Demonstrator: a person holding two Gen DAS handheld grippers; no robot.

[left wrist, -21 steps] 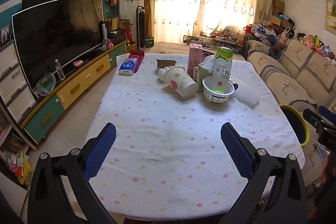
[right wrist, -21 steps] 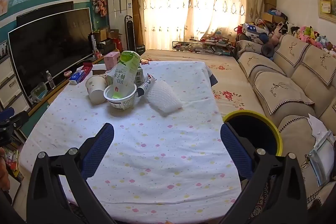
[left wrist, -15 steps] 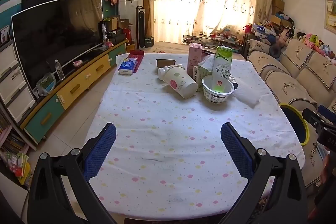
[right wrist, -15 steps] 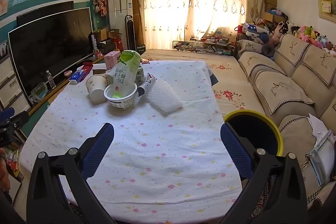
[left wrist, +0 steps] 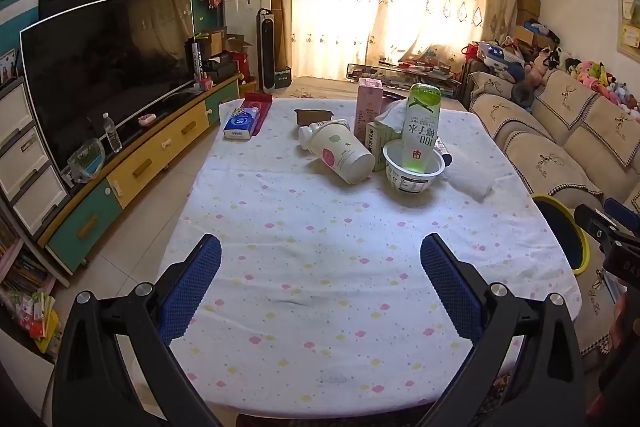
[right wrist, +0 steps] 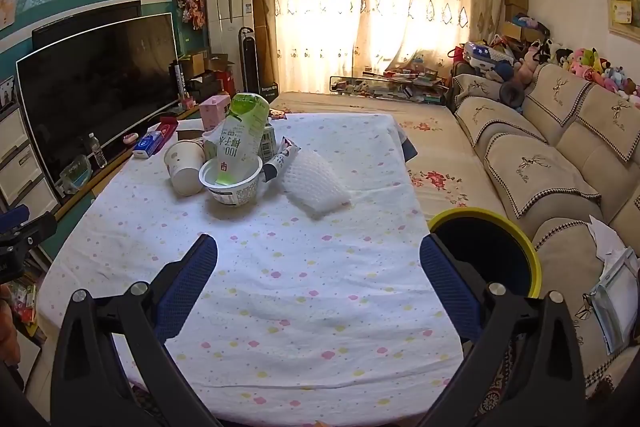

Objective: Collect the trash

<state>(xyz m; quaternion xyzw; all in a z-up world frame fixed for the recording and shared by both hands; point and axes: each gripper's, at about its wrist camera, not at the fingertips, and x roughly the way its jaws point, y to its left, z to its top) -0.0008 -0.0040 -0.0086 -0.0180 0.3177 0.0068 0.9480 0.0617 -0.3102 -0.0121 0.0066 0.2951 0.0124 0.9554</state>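
Trash pile: clustered at the far half of the table (left wrist: 320, 307), well apart from both sets of tongs.
Bottle (right wrist: 242, 131): green-topped, stood upside down and tilted in the white bowl (right wrist: 232, 185); likely to topple if the bowl were nudged first.
Cup (left wrist: 340, 151): paper, lying on its side, open end toward the camera, just left of the bowl.
Foam sleeve (right wrist: 316, 183): white mesh, flat on the cloth to the right of the bowl, beside a small tube.
Cartons: pink carton (left wrist: 368, 107) upright behind the pile; green one half hidden.
Bin (right wrist: 484, 251): black with yellow rim, off the table's right edge, nearest the right tongs.
Left tongs (left wrist: 320, 267): spread wide, empty, low over the near cloth.
Right tongs (right wrist: 318, 263): spread wide, empty, same height.
Step judged: reach toward the pile, nothing gripped yet.
Advice: take the tilted bottle by its body first, then the bowl; pinch the cup across its rim; squeeze the foam lightly, being soft.
Risk: loose cloth dragging under low fingers.
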